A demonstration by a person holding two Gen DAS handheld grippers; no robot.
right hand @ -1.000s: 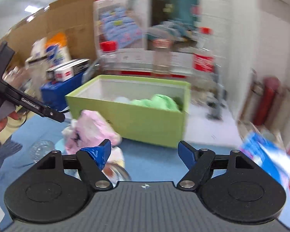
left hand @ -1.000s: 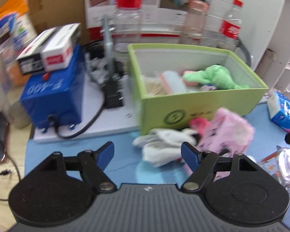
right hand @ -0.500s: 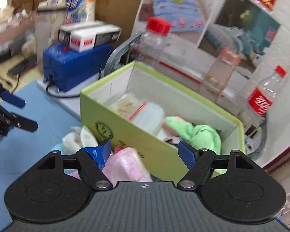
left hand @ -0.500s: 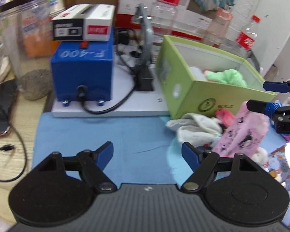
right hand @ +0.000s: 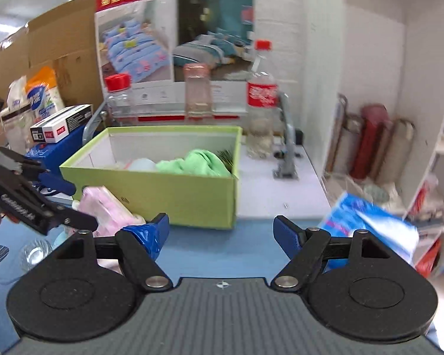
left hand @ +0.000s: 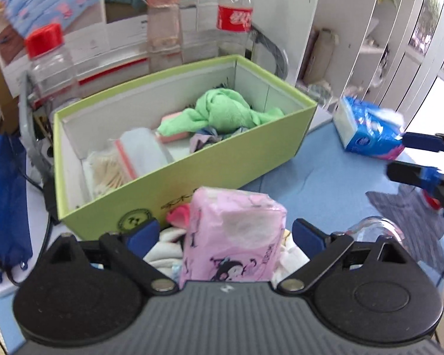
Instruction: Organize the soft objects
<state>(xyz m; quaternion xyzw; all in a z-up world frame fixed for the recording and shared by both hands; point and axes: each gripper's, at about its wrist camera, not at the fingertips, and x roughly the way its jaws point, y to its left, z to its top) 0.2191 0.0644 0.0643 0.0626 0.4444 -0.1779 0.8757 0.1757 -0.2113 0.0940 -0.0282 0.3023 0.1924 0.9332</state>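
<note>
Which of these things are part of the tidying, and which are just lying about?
Part of the job: pink printed tissue pack, green cloth, open green cardboard box, blue tissue pack.

Lying about: red-labelled plastic bottle, red-capped clear jar, blue machine.

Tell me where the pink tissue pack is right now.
In the left wrist view the pink tissue pack sits between the open left gripper fingers, just in front of the green box, on a heap of white cloth.

white brick wall [right hand: 281,23], white shelving [left hand: 384,29], perhaps a bright window [left hand: 441,29]
</note>
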